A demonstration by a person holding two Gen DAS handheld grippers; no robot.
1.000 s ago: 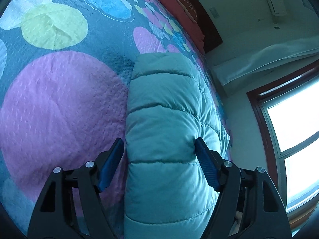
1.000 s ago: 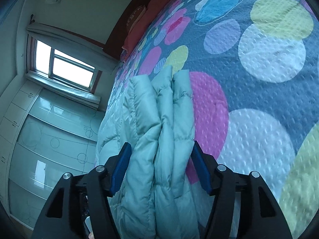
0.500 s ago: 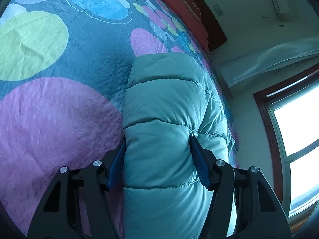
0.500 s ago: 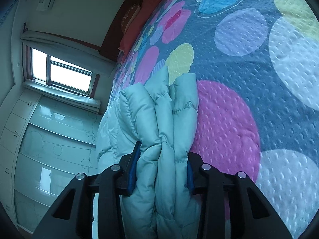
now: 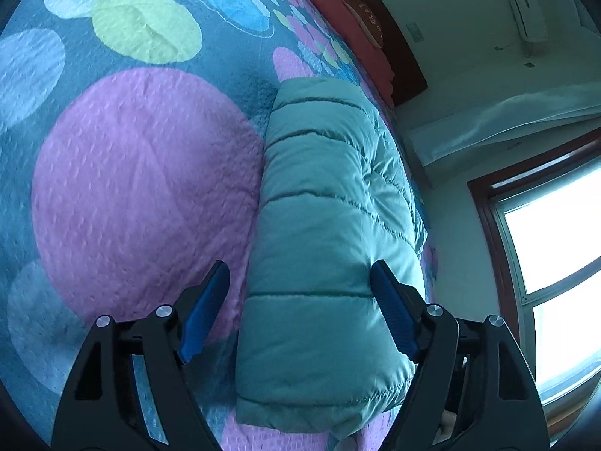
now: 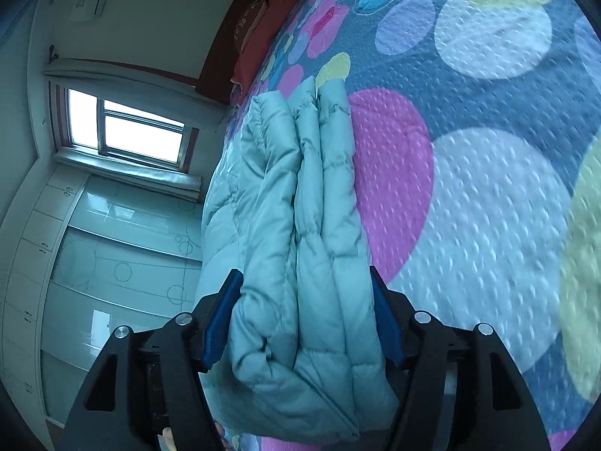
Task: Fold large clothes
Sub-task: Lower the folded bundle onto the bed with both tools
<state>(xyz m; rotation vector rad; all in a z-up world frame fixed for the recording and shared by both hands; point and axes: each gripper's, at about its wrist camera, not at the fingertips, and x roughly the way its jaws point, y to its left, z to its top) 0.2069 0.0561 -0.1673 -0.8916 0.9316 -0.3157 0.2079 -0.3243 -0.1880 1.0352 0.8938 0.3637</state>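
Note:
A teal quilted puffer jacket (image 5: 330, 225) lies folded in a thick stack on the bed; the right wrist view shows its layered edge (image 6: 311, 225). My left gripper (image 5: 300, 293) is open, its blue pads spread wide; the left pad stands clear of the jacket, the right pad touches its side. My right gripper (image 6: 306, 300) is open around the folded layers, both pads at the jacket's sides without squeezing it.
The bed has a dark blue quilt (image 5: 131, 150) with big coloured circles, also in the right wrist view (image 6: 488, 206). A red pillow (image 5: 349, 26) and dark headboard lie at the far end. A window (image 6: 139, 131) and glossy wardrobe (image 6: 112, 263) stand beside the bed.
Both grippers had closed on the folded jacket half a second ago; now both have opened again and let it go. The jacket rests on the bed.

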